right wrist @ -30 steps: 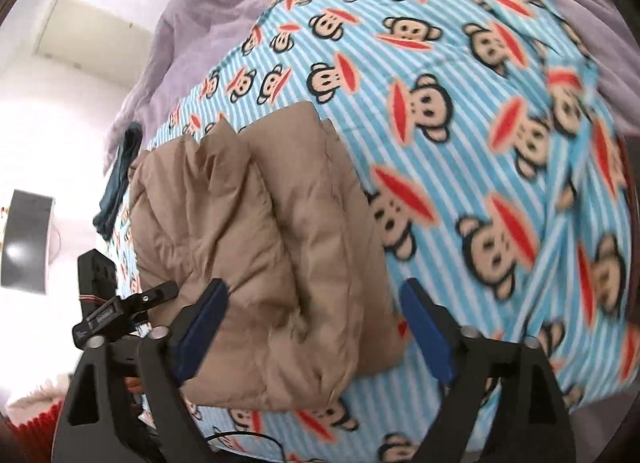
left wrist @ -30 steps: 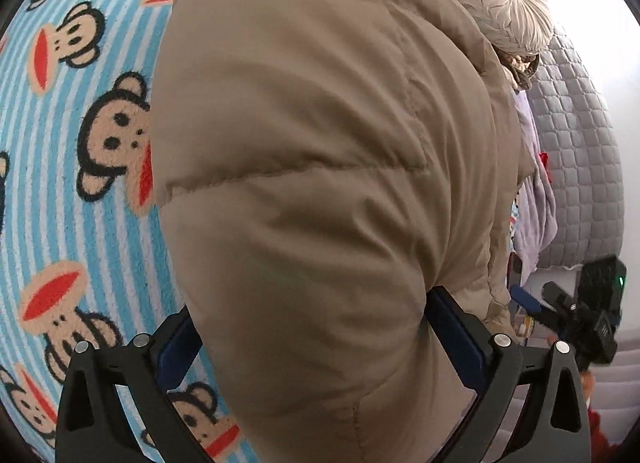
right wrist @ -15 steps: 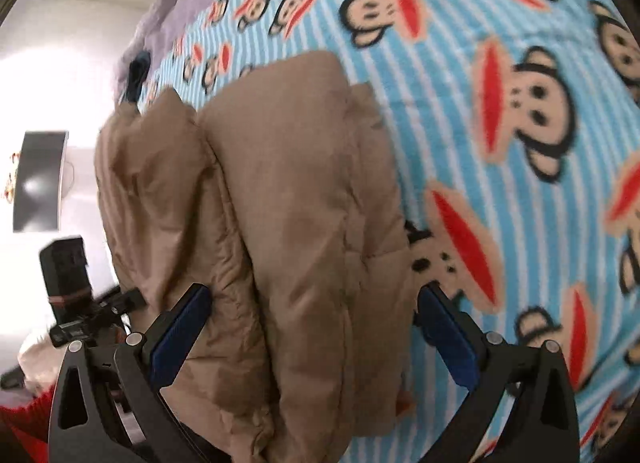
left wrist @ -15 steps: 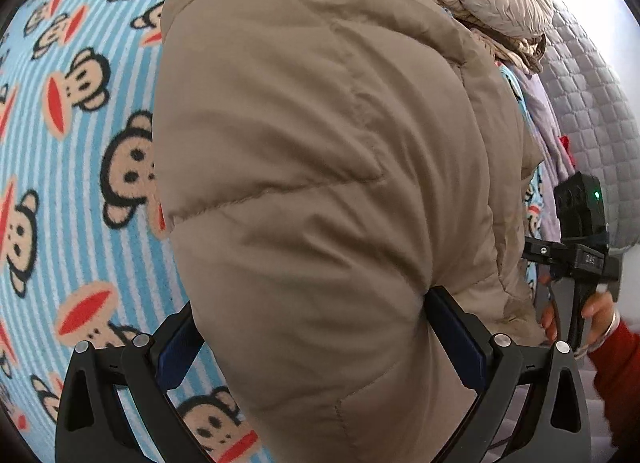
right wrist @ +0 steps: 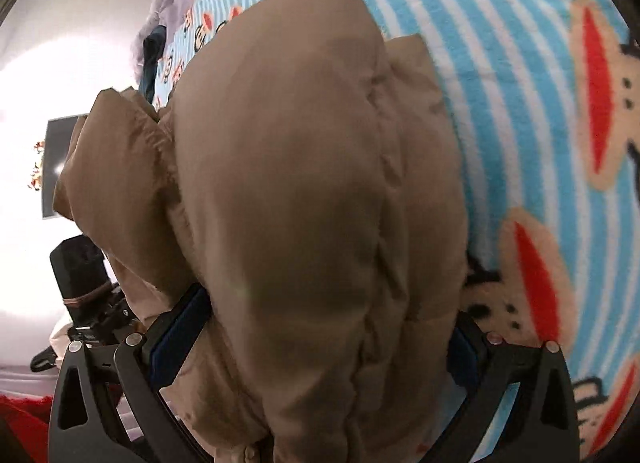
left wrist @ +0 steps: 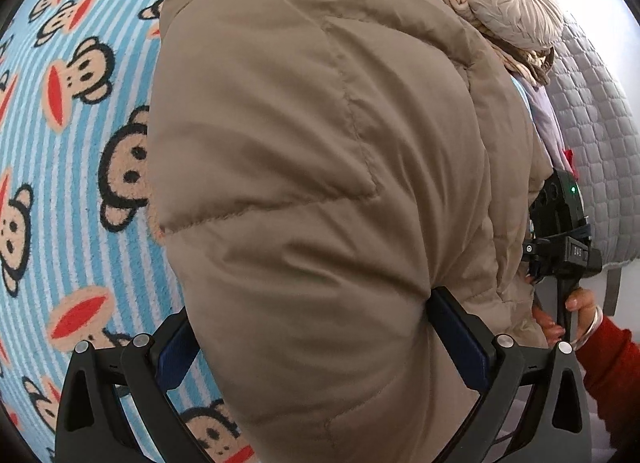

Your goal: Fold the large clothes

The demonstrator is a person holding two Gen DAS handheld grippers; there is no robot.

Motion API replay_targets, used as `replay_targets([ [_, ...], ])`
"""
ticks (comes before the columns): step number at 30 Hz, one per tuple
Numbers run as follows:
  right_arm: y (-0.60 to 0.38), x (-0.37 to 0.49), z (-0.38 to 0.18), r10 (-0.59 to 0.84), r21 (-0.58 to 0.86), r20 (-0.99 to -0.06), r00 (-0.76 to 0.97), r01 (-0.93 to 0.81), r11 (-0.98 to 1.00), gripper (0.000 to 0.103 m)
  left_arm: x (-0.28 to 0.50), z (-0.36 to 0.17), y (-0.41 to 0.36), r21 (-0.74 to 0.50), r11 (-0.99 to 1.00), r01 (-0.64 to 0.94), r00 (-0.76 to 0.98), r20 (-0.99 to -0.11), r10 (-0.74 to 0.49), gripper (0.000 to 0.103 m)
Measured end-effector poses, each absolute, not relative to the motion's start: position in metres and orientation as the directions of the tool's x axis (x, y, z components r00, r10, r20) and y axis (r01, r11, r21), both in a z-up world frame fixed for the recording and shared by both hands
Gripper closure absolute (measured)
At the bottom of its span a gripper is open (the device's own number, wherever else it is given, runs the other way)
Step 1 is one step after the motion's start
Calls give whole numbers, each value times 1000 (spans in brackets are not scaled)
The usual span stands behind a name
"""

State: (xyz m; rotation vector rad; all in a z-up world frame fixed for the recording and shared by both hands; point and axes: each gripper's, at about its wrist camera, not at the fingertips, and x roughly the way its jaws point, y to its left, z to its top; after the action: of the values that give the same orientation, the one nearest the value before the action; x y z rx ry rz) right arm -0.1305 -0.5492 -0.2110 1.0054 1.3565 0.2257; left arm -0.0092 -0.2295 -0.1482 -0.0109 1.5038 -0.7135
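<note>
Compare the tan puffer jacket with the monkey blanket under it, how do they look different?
The tan puffer jacket is plain, one colour; the monkey blanket is blue-and-white striped with cartoon monkey faces. The jacket is smooth, puffy and quilted with stitched seams; the blanket looks fuzzy. The jacket is bunched into a thick folded bundle; the blanket lies spread out beneath it. Both are soft fabric.

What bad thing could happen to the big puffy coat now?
1. The tan puffy coat bulges thickly between the wide-open fingers of the left tool and right tool, so a squeeze might catch only the top layer and the folded bundle could spring open.
2. The coat lies near the edge of the monkey blanket, so a push could slide it off.
</note>
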Motion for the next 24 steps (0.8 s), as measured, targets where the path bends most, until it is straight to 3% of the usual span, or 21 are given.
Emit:
replay_targets([
  [9, -542, -118, -216, 659, 705, -696, 285, 447, 550, 1, -8, -151, -240, -424, 801, 422, -60, -895, -442, 1],
  [11, -550, -130, -213, 665, 713, -686, 296, 453, 534, 7, -12, -145, -242, -420, 794, 440, -35, -891, -452, 9],
  [13, -547, -130, -211, 687, 745, -648, 328, 457, 485, 28, -15, -139, -237, -426, 784, 451, -24, -884, -467, 20],
  [16, -543, -132, -202, 708, 783, -604, 367, 438, 441, 45, -15, -130, -232, -451, 762, 465, -25, -867, -499, 30],
  [19, -537, -136, -191, 712, 806, -575, 403, 429, 408, 53, -13, -116, -227, -482, 740, 470, -32, -846, -532, 33],
  [24, -523, -136, -167, 717, 837, -533, 450, 402, 371, 54, -1, -93, -206, -562, 705, 433, -29, -790, -612, 34],
])
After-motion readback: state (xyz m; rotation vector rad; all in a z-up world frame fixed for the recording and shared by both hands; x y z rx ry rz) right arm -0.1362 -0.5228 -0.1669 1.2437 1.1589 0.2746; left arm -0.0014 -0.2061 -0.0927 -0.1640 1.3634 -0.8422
